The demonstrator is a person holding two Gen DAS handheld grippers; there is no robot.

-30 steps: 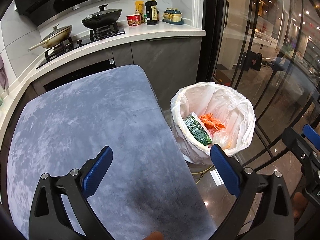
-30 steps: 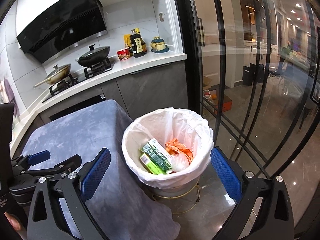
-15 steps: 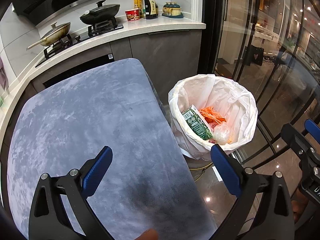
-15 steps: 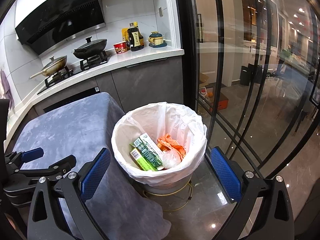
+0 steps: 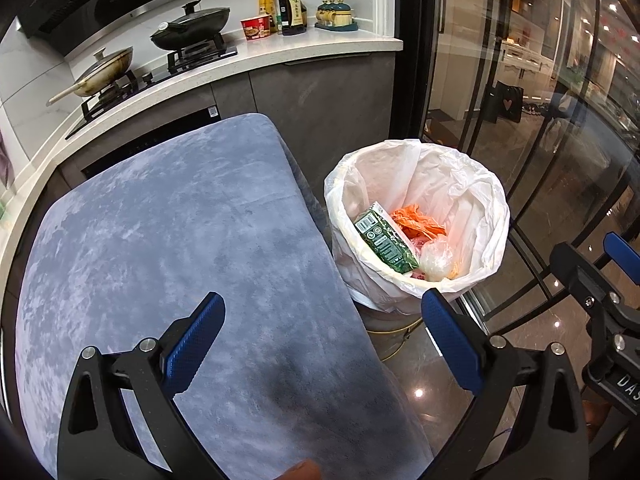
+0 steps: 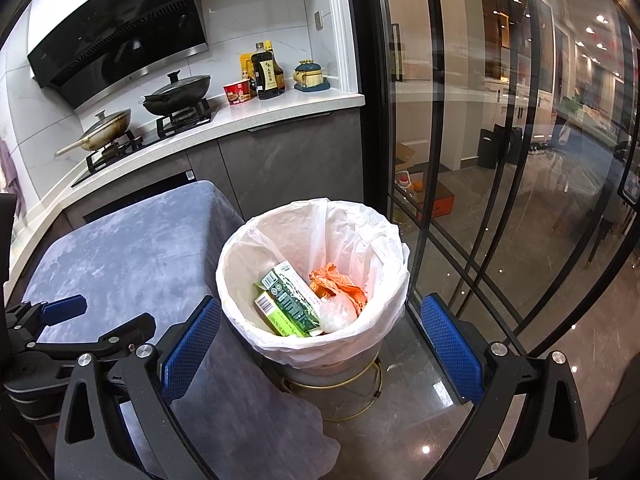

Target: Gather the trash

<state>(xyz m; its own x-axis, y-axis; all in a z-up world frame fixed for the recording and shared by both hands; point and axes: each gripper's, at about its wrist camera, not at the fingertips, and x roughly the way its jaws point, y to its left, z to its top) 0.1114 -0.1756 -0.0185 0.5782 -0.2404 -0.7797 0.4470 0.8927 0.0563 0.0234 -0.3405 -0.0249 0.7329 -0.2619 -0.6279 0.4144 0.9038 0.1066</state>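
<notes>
A bin lined with a white bag [image 5: 416, 184] [image 6: 320, 224] stands on the floor right of the blue-cloth table [image 5: 160, 240] [image 6: 132, 256]. Inside lie a green carton [image 5: 386, 238] [image 6: 290, 300], orange wrapper [image 5: 418, 220] [image 6: 340, 280] and clear plastic wad [image 5: 436, 258] [image 6: 338, 312]. My left gripper [image 5: 322, 336] hangs open over the table's right edge, nothing between its fingers. My right gripper [image 6: 320, 340] is open too, straddling the near side of the bin, empty. The left gripper [image 6: 64, 320] shows at the left of the right wrist view, and the right gripper [image 5: 592, 268] at the right of the left wrist view.
Behind the table runs a white counter [image 5: 280, 56] [image 6: 280, 108] with a stove, two pans, a sauce bottle [image 5: 292, 8] [image 6: 267, 76] and a red cup [image 5: 256, 28]. Glass sliding doors [image 6: 480, 160] stand right of the bin. The floor is dark glossy tile [image 6: 420, 440].
Both views have drifted slightly, with the bin and table shifting a little in frame. Both grippers stay open and empty; the trash in the bin has not moved.
</notes>
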